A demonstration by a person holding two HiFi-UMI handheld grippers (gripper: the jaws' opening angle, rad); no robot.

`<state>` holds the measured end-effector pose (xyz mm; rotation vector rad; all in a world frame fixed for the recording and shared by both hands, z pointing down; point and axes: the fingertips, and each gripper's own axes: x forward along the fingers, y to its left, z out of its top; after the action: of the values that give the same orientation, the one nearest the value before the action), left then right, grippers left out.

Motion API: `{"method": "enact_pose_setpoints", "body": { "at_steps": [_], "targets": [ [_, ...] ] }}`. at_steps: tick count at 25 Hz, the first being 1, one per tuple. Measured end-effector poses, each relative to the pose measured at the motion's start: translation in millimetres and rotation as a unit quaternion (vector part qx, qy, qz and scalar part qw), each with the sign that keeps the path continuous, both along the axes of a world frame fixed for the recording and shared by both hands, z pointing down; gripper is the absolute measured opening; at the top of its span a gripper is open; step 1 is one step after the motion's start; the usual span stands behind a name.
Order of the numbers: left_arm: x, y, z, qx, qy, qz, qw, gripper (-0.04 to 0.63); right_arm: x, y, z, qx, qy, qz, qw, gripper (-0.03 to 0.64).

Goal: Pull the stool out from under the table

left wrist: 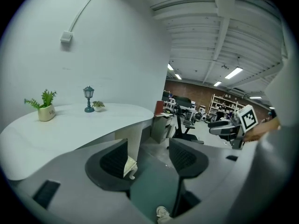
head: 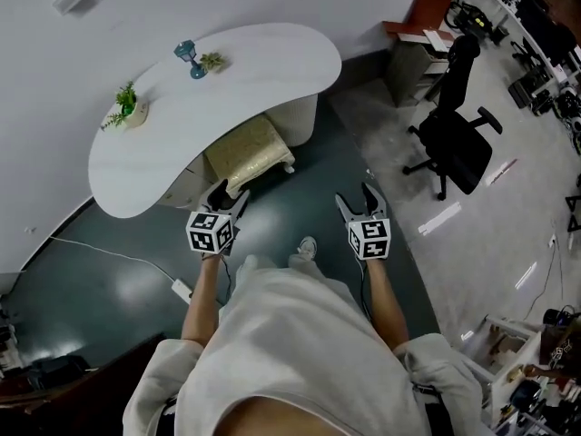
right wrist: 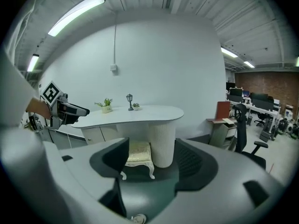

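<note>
Both tongs released, nothing in either. My left gripper (head: pixel 231 193) and right gripper (head: pixel 357 200) hang over the dark floor with jaws apart, short of the target.

The stool (head: pixel 250 153) sits at 12 o'clock from the left gripper. It is tucked half under the near edge of the white table (head: pixel 263 48), its cushion poking out and its curved white legs on the floor. Task not started, I judge. I need to close in first.

Risks:
- The ribbed pedestal (right wrist: pixel 163 143) stands just beside the stool, at its 3 o'clock in the right gripper view. A skewed pull could drag a leg into it.
- The cushion looks soft and the frame is thin. Jaws may slip, or grab only fabric.
- A grip high on the seat could tip the stool on those curled legs rather than slide it.
- Raising it could knock the tabletop from below. The little lamp (head: pixel 189 59) and the potted plant (head: pixel 127 107) would wobble.
- My shoe (head: pixel 307 246) is in the pull path, so the stool could hit my foot.

Around:
- A white cable (head: pixel 109 252) and a power strip (head: pixel 182 289) lie at 8 o'clock, a trip hazard if I back up.
- The black office chair (head: pixel 454 139) is at 2 o'clock, well apart.
- Nothing stands between the grippers and the stool.
</note>
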<state>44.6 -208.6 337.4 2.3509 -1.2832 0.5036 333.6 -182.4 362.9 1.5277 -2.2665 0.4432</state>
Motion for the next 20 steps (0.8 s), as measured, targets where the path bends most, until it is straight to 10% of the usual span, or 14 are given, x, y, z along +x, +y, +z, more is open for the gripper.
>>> {"method": "enact_pose_setpoints", "body": {
  "at_steps": [20],
  "targets": [
    [-139, 42, 100, -0.083, 0.024, -0.143, 0.9859, 0.267, -169, -64, 64, -0.091, 0.015, -0.146, 0.985, 0.293]
  ]
}}
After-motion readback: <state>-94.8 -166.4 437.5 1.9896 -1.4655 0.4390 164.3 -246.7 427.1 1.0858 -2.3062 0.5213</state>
